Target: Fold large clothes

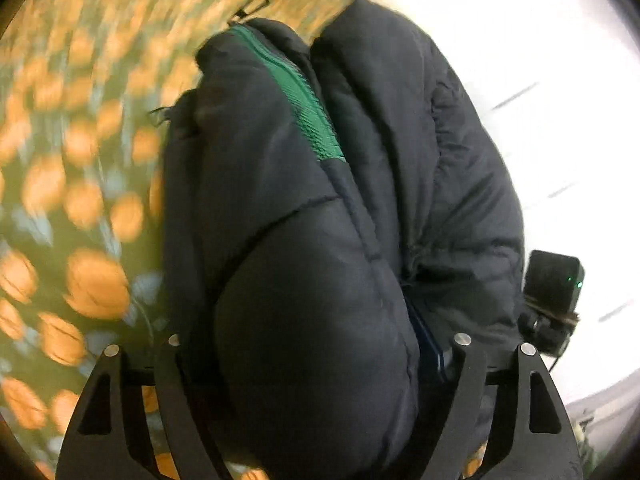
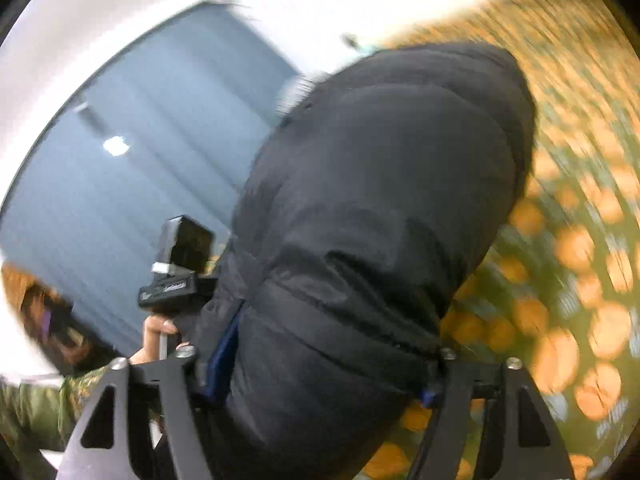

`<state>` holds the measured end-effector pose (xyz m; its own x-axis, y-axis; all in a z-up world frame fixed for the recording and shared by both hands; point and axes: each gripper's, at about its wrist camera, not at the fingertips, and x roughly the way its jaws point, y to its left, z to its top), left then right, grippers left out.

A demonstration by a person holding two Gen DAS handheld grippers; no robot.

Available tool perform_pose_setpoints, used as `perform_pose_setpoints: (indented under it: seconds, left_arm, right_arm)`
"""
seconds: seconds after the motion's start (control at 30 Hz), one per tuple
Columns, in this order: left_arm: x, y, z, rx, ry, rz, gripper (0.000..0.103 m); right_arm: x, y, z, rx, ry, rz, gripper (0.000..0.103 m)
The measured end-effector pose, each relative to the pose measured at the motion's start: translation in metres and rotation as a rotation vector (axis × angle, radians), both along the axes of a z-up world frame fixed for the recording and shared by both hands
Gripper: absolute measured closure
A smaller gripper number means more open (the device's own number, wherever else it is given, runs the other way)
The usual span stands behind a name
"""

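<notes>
Dark navy puffer jacket [image 1: 304,240], green zipper strip [image 1: 296,92]; green cloth [image 1: 60,200] with orange flowers.

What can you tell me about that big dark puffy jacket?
The jacket is dark navy, quilted and puffy, of smooth, slightly shiny fabric. A green strip runs beside its zip. It is bunched into thick folds and fills the gap between both tools' fingers, above a green cloth with orange flowers.

The left tool [image 1: 320,344] stands with its fingers wide apart, clamped on a thick bundle of the dark padded jacket [image 1: 304,280] that fills the gap between them. The right tool [image 2: 316,354] grips the same jacket likewise, fingers spread wide. A bare hand [image 2: 154,336] holds the left tool's handle, its sleeve green-patterned.
</notes>
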<state>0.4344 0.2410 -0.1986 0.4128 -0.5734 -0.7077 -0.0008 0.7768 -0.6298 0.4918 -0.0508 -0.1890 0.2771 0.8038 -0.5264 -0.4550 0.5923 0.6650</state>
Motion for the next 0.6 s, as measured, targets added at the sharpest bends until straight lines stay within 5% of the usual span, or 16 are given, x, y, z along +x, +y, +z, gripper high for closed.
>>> perform_pose_setpoints:
  seconds: [0.1, 0.23, 0.47, 0.6]
  left_arm:
    - [-0.014, -0.001, -0.018, -0.096, 0.022, 0.008, 0.017]
    - [-0.046, -0.006, 0.019, 0.017, -0.091, -0.025, 0.017]
    - [-0.152, -0.039, 0.114, 0.516, -0.351, 0.116, 0.001]
    - [-0.171, -0.065, 0.143, 0.687, -0.458, 0.241, 0.001]
  right_arm:
    - [0.002, -0.036, -0.052, -0.094, 0.175, -0.131, 0.009]
    - [-0.035, -0.08, -0.036, -0.041, 0.064, -0.226, 0.004]
    - [-0.124, -0.077, 0.062, -0.272, -0.353, -0.258, 0.004]
    - [-0.175, -0.076, 0.106, -0.346, -0.522, -0.316, 0.004]
